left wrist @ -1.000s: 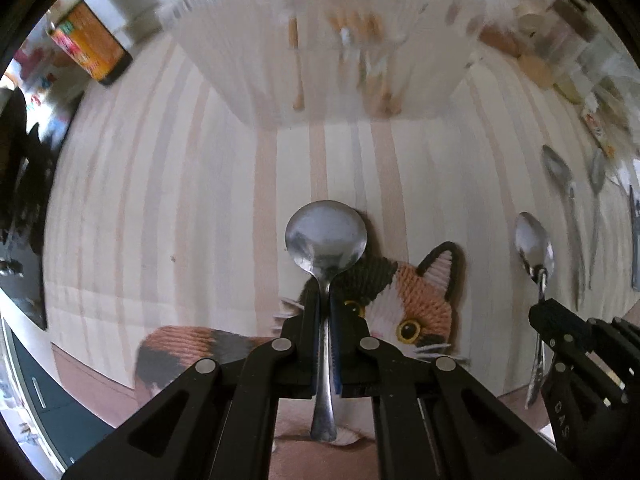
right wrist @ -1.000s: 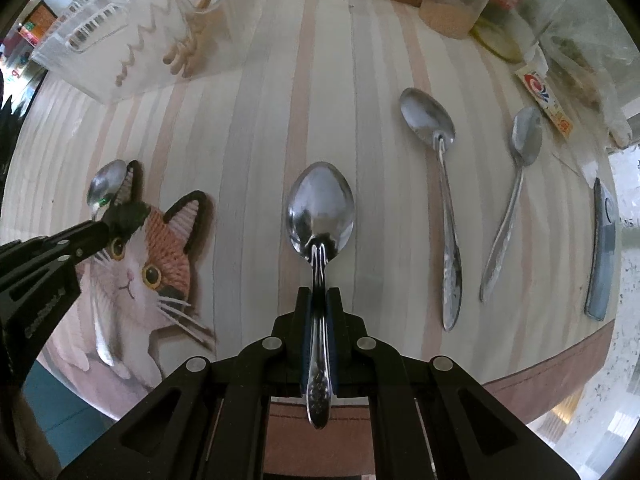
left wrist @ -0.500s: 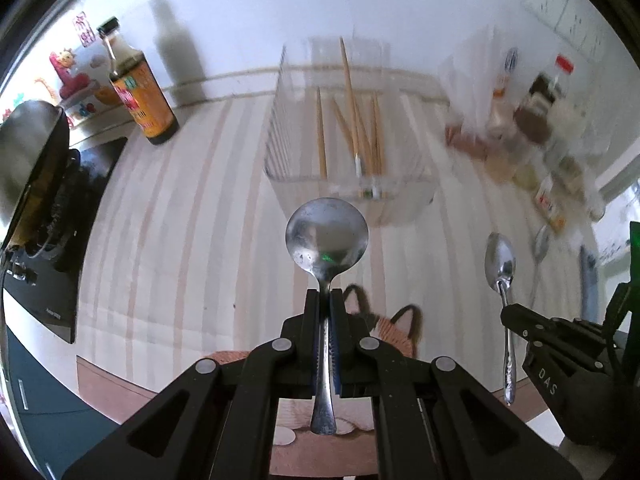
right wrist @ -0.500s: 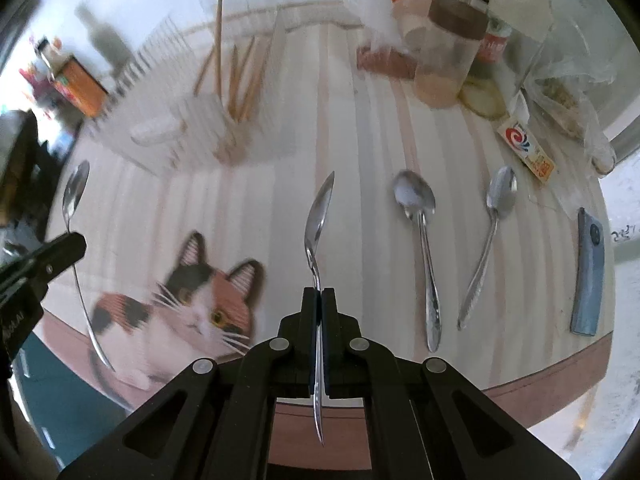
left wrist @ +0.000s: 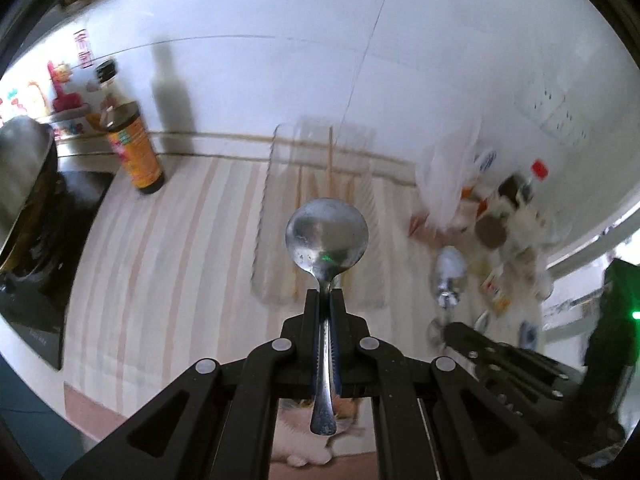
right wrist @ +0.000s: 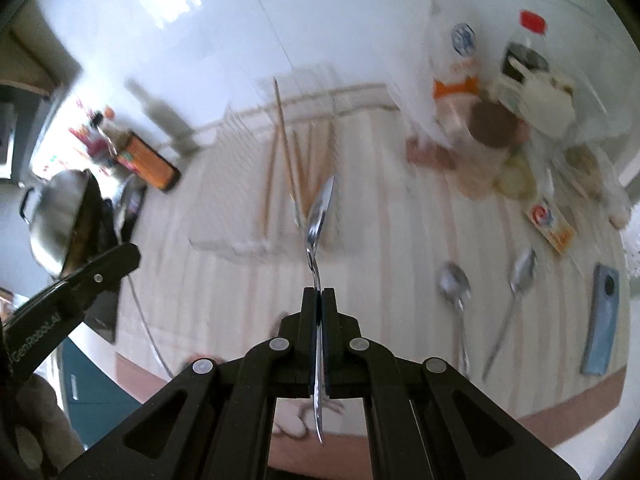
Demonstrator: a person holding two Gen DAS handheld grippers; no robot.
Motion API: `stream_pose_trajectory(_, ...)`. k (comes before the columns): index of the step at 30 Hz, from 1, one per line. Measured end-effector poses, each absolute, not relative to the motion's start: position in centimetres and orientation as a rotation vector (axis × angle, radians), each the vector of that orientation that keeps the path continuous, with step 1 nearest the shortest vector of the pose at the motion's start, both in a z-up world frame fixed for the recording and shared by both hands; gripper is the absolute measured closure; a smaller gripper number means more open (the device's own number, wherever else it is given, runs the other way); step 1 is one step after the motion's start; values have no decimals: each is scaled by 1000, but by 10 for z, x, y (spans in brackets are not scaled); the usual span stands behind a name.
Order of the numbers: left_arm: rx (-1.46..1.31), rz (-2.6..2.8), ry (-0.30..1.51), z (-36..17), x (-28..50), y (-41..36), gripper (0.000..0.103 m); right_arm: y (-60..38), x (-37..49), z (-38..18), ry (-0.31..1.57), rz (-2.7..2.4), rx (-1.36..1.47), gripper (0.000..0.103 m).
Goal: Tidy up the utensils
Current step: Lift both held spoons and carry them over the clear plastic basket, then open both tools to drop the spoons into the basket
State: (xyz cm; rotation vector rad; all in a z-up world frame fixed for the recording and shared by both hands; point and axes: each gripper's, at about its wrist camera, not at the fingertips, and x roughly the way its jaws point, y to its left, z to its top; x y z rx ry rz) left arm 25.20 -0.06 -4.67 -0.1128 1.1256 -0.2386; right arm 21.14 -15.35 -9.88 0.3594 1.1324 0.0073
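My left gripper is shut on the handle of a steel spoon, bowl facing the camera, held high above the striped table. My right gripper is shut on a second spoon, which stands edge-on. Both spoons hang in front of a clear plastic utensil basket that holds several wooden chopsticks. Two more spoons lie on the table at the right. The other gripper shows in each view: the right one low at the right edge, the left one at the left edge.
A brown sauce bottle stands at the back left beside a stove with a metal pot. Jars, bags and packets crowd the back right. A blue phone lies near the right table edge. A cat-shaped mat lies below the grippers.
Both grippers have risen from the table with their spoons and tilted up, so the wall and the basket now fill the views. The right spoon turned from bowl-up to edge-on.
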Motion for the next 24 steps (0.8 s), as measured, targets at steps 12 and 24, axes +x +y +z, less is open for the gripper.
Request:
stream_pose_trajectory(12,-113,-202,1325,-100,368,-9,100,-160,348,-122,1185,-3,492,101)
stream_pose_trajectory(24,-5,-28,1227,-94,347,13,70,-182,343,-150,1251,-4,566,98)
